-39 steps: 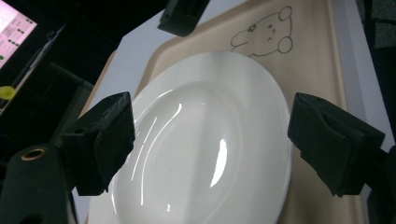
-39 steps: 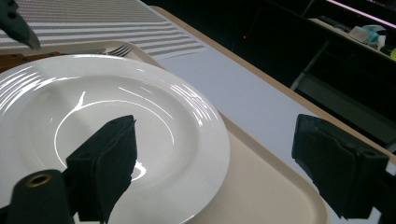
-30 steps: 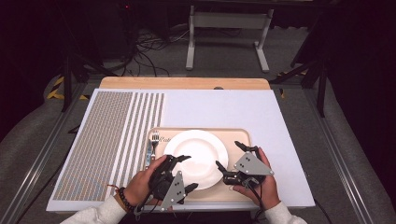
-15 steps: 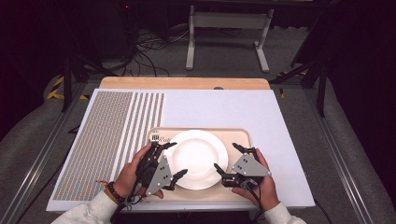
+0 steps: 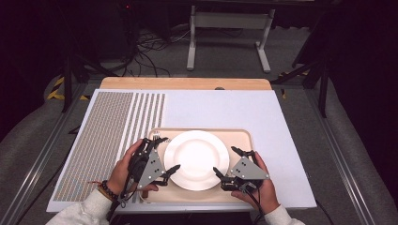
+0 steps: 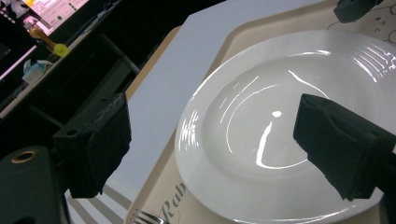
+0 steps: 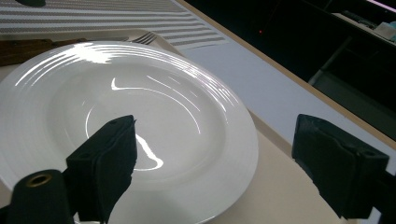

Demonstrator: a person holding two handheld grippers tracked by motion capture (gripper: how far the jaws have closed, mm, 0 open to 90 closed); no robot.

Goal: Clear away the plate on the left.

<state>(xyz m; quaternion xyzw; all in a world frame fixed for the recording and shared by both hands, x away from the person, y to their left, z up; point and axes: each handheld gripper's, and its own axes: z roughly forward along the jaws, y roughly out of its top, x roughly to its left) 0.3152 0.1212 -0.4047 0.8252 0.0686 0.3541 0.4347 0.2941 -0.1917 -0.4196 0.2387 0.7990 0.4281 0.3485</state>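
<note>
A white plate [image 5: 197, 159] rests on a beige tray [image 5: 244, 139] near the table's front edge. My left gripper [image 5: 168, 153] is open at the plate's left rim, one jaw on each side of the rim's edge. My right gripper [image 5: 224, 159] is open at the plate's right rim. In the left gripper view the plate [image 6: 280, 93] lies between the spread jaws of the left gripper [image 6: 212, 126]. In the right gripper view the plate [image 7: 93, 93] sits under the left jaw of the right gripper [image 7: 215, 140], and the right jaw hangs over the tray [image 7: 280, 186].
A fork [image 6: 147, 217] lies on the tray to the plate's left, next to a brown wooden handle [image 7: 28, 49]. A grey striped placemat [image 5: 108, 136] covers the left of the white table board [image 5: 234, 108]. A metal stand [image 5: 230, 28] is on the floor beyond the table.
My left gripper has moved from the tray's front edge up and left to the plate's left rim. The right gripper has barely shifted. The plate has stayed put.
</note>
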